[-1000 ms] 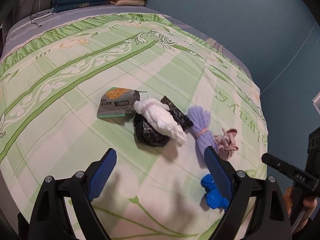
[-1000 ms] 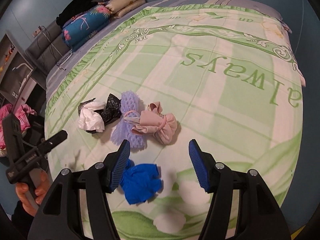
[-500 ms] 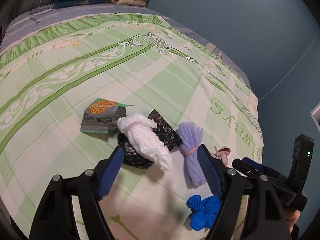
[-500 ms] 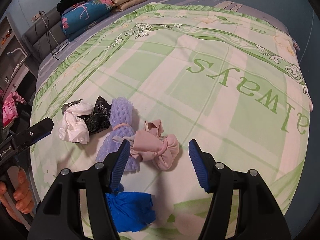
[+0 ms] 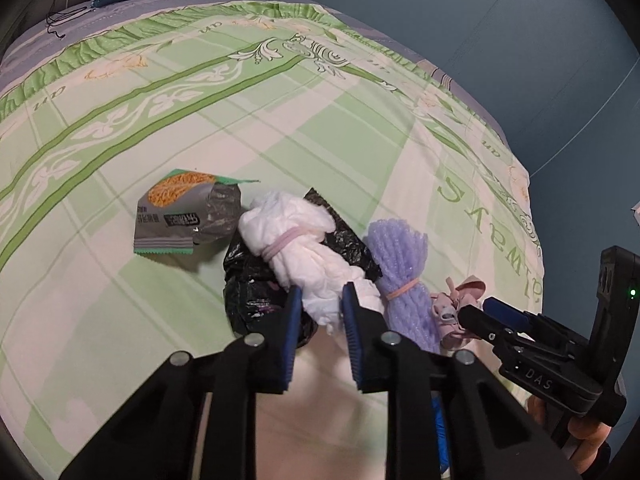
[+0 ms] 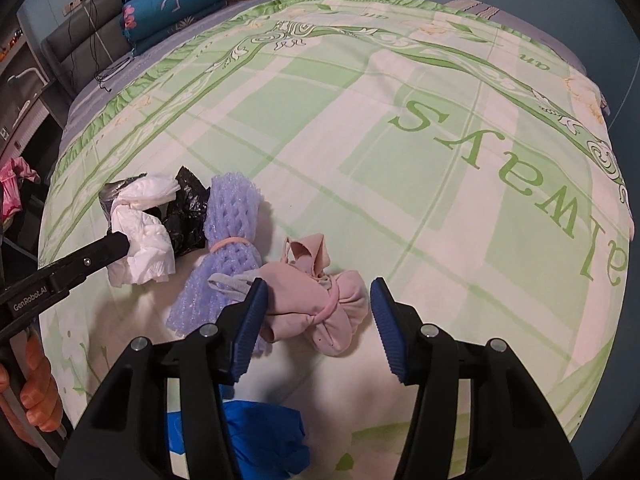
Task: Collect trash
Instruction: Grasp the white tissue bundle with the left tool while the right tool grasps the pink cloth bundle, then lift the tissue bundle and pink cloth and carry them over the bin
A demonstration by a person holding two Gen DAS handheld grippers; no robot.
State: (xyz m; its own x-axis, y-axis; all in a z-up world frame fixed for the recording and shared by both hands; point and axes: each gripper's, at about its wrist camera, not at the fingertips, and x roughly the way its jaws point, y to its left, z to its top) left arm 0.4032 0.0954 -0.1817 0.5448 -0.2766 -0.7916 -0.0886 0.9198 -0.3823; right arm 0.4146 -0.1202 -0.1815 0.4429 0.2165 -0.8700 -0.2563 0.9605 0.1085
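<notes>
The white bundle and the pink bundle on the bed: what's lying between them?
A purple foam net, tied with a band, lies between the white bundle and the pink bundle, clearest in the right wrist view.

Blue glove (image 6: 260, 436): lying beside the pink bundle (image 6: 320, 312), the right gripper's frame covering its left part. Black bag (image 5: 256, 292): the white wad (image 5: 304, 248) hiding its middle. Snack packet print (image 5: 176, 218): too small for reading. Holding hand (image 6: 36, 392): the frame edge cutting it off.
</notes>
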